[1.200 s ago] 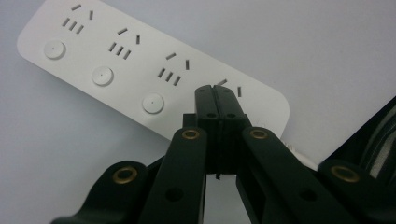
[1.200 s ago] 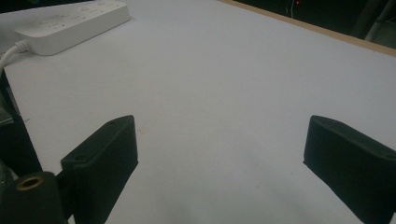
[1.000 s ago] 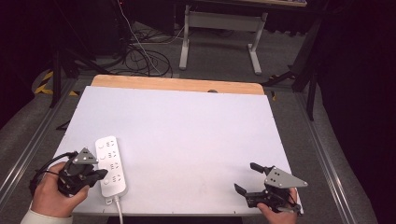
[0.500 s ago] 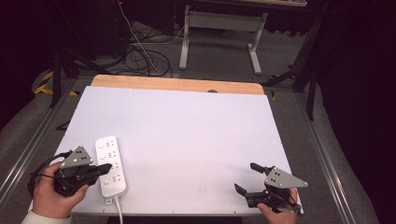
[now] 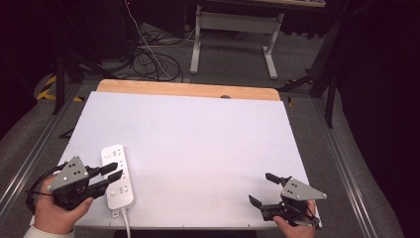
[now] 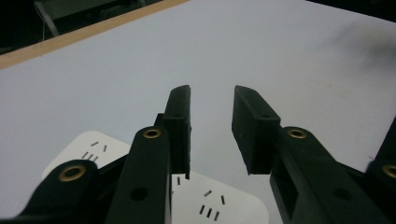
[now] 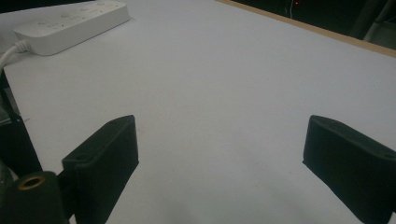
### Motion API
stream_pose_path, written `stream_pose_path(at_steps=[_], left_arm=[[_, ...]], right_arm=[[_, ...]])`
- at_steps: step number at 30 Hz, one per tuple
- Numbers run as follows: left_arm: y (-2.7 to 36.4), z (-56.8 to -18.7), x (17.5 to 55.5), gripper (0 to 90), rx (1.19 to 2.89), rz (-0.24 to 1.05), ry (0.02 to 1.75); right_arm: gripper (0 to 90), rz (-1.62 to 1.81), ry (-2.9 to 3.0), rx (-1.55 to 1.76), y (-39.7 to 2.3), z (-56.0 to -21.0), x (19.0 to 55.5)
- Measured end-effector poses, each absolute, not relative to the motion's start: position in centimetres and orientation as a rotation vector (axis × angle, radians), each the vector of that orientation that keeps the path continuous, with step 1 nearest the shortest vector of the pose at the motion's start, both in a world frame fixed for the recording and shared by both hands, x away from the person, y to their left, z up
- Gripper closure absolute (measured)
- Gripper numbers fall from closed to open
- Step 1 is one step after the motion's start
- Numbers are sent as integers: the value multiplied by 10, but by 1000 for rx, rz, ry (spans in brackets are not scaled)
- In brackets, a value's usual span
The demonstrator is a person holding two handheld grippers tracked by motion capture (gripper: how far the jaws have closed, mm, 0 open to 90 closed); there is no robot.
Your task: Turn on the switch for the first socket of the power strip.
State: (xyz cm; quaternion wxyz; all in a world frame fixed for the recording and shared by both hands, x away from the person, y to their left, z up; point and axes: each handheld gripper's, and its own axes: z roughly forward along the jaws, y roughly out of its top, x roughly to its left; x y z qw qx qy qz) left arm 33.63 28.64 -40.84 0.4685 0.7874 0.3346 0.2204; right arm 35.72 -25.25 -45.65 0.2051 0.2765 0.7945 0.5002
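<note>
- The white power strip point(image 5: 117, 176) lies flat at the lower left of the high view, on the pale counter point(image 5: 198, 139), its length running up and down the frame.
- Its cord point(image 5: 125, 223) leaves from the near end and runs off the counter's bottom edge.
- The left claw point(image 5: 113, 171) sits at the lower left of that view, held in a hand point(image 5: 57, 210), its two black jaws reaching rightward over the strip's middle.
- The left claw's jaws have just been opening; they now stand partly apart. In the left gripper view point(image 6: 211, 123) the gap between them is bare, with the strip point(image 6: 205, 203) below and behind the tips, and the pads press on nothing.
- The right claw point(image 5: 264, 188) rests at the lower right of the high view, well apart from the strip, pointing leftward across the bare counter.
- Its jaws stand wide apart with nothing between them; in the right gripper view point(image 7: 219, 154) they frame plain counter surface, and the strip point(image 7: 74, 21) shows far off at the upper left.
- A wooden strip point(image 5: 188, 90) borders the counter's far edge.
</note>
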Motion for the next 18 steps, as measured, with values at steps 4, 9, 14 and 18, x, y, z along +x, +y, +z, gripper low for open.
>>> stream_pose_path(at_steps=[4,9,14,18], left_arm=[[288,-409,337,499,1906,577,821],[291,-411,338,318,1838,591,864],[296,-414,337,179,1815,629,882],[304,-420,337,119,1855,647,834]], right_arm=[[108,1394,2215,772,-252,-457,357],[108,1395,2210,769,-253,-456,357],[107,1402,2203,769,-254,-456,356],[107,1402,2201,773,-255,-456,357]])
